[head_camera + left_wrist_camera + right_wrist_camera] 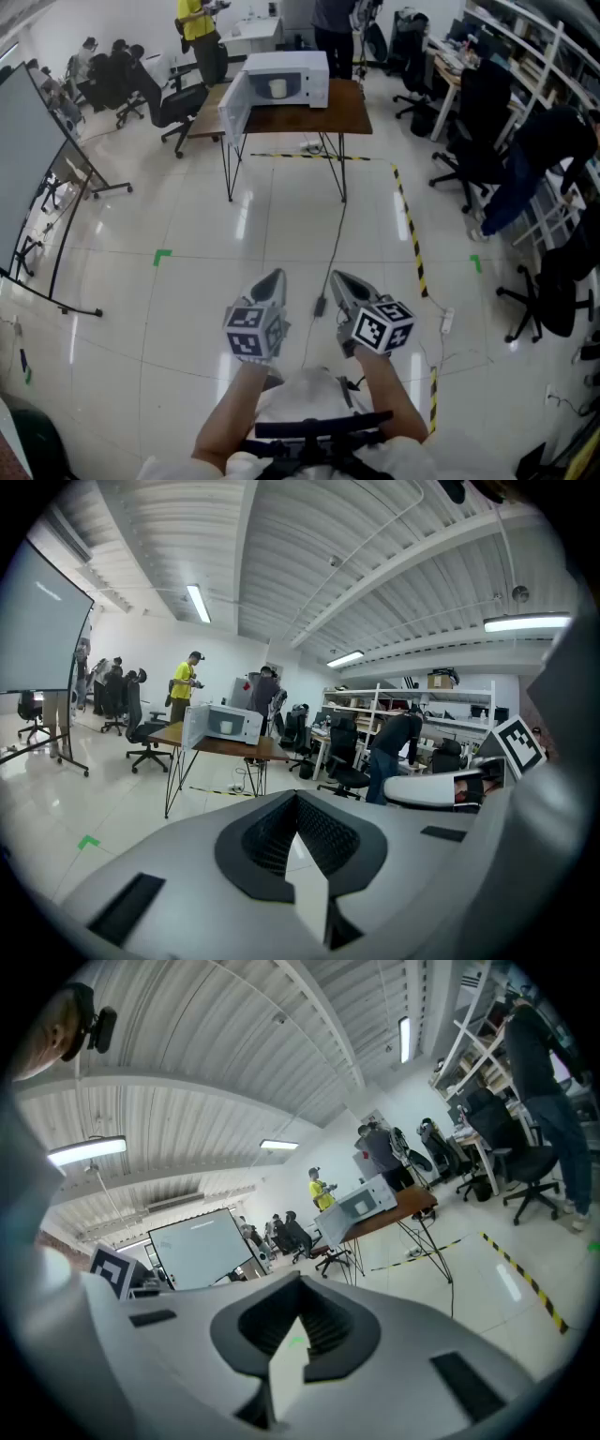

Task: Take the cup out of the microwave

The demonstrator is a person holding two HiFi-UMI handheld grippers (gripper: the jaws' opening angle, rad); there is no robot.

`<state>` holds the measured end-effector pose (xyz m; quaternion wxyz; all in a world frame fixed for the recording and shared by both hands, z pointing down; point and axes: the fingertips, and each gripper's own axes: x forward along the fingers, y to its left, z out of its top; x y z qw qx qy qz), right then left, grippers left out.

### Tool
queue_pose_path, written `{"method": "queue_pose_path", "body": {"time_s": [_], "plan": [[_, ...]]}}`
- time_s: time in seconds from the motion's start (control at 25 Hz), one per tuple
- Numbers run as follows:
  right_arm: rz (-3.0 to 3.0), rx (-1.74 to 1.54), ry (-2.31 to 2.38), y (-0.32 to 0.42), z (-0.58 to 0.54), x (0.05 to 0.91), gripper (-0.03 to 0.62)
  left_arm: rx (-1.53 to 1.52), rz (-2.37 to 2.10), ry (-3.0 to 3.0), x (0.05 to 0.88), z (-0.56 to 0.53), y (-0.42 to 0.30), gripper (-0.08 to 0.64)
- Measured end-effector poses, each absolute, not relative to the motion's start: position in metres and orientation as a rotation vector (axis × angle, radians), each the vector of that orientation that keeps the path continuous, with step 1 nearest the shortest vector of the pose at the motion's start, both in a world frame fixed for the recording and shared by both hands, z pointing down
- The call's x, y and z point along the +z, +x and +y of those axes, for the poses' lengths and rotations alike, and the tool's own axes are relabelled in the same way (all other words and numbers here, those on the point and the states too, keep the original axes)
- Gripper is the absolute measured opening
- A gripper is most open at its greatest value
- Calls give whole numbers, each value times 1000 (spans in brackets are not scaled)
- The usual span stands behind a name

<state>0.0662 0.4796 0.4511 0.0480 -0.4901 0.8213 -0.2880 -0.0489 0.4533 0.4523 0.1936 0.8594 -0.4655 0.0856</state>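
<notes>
Cup [278, 89] in open microwave [302, 67] on counter [323, 117], well ahead; left claw [271, 281], right claw [342, 283] closed, empty, neither nearer

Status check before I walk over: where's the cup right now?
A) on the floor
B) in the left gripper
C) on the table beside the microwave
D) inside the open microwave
D: the head view shows the cup sitting inside the microwave, whose door is swung open.
</notes>
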Motion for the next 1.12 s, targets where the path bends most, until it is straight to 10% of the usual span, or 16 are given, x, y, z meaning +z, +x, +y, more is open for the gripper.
{"method": "queue_pose_path", "body": {"time_s": [1.12], "plan": [[2487, -941, -1434, 85, 306, 470, 6, 158, -1165, 2382, 461, 265, -12, -3]]}}
